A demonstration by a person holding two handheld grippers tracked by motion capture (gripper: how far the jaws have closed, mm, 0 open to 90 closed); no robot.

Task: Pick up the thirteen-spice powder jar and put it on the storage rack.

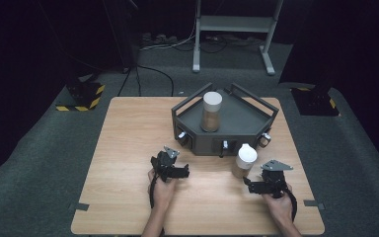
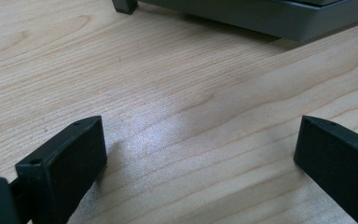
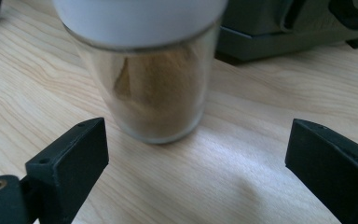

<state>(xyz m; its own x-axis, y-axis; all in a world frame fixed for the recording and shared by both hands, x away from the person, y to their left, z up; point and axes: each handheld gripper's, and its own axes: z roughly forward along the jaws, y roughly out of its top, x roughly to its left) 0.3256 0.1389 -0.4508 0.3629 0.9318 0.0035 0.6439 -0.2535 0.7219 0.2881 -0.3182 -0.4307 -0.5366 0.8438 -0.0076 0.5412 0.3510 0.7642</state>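
— Jar [image 3: 151, 84] with the white lid, where is it sitting?

— Upright on the counter [image 1: 128, 148], just in front of the grey tray [image 1: 249, 126]. A second jar [image 1: 211, 111] is standing inside that tray. I am bringing my right gripper [image 3: 196, 154] toward the near jar, jaws spread wide, not touching it.

— And your left gripper [image 2: 200, 149]?

— Also wide, hovering over bare wood. I am thinking I should centre the glass between the jaws, below the lid, before closing gently.

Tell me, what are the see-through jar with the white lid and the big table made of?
The clear white-lidded jar looks like smooth glass: the brown powder shows through its shiny wall. Its lid looks like matte plastic. The pale table looks like wood, with grain lines.
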